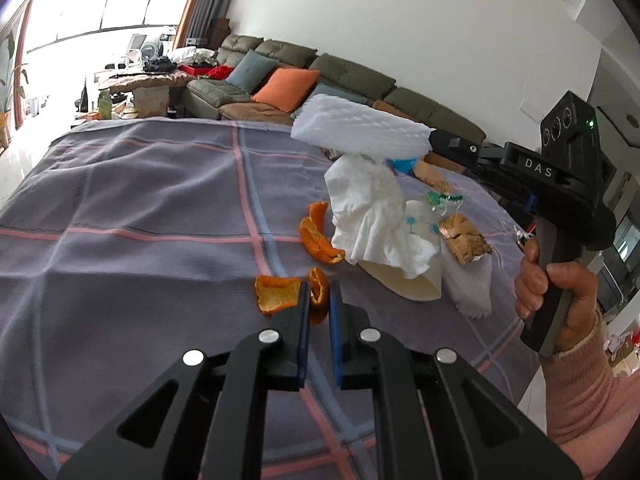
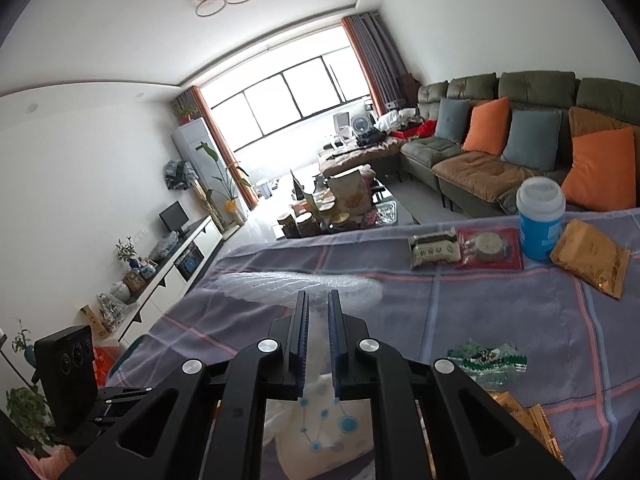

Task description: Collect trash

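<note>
My left gripper is shut on a curled piece of orange peel, just above the plaid cloth; a flat part of peel sticks out to its left. A second peel lies further on. My right gripper is shut on a white foam fruit net, raised over the pile. In the left wrist view that foam net juts left from the right gripper, held in a person's hand. Below it lie a crumpled tissue and a paper cup.
A green wrapper and a gold wrapper lie by the tissue. Farther back on the cloth are a blue lidded cup, a gold packet, a red packet and a snack pack. A sofa stands behind.
</note>
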